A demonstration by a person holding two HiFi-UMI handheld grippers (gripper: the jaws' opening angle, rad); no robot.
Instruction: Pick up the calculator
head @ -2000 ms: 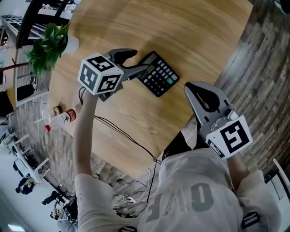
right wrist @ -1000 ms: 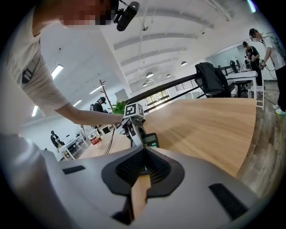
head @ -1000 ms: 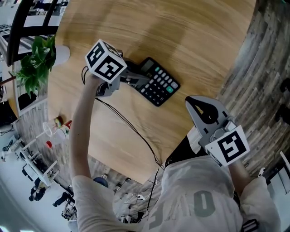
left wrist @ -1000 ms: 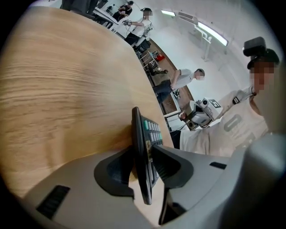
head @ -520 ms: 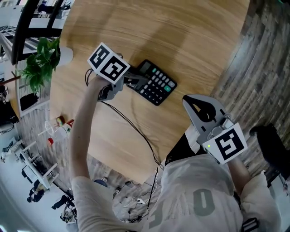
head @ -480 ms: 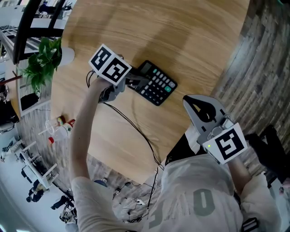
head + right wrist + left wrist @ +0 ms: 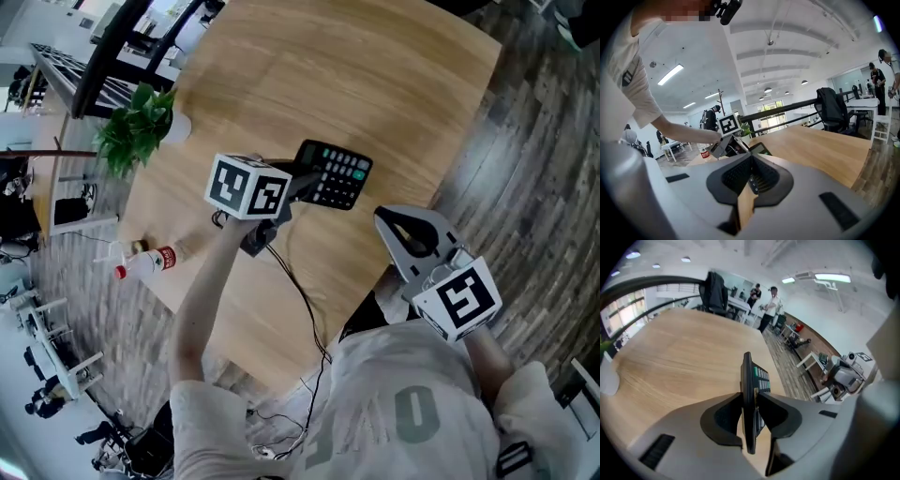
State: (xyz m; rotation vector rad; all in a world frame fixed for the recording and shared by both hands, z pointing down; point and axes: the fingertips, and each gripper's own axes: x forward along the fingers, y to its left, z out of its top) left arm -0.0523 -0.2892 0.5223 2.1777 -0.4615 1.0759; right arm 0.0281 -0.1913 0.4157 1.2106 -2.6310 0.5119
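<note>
Left gripper, jaws just closing, is pinching the calculator by its near end, long axis running straight ahead; the shut, empty right gripper is hanging farther off.

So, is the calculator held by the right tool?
No, the left tool, whose jaws have just been closing, grips the calculator edge-on; the right tool is shut and empty.

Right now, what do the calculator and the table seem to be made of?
The calculator is probably hard plastic: a matte black case with small separate keys. The table looks like wood or wood-look laminate: pale, with long grain lines and a smooth, low sheen.
</note>
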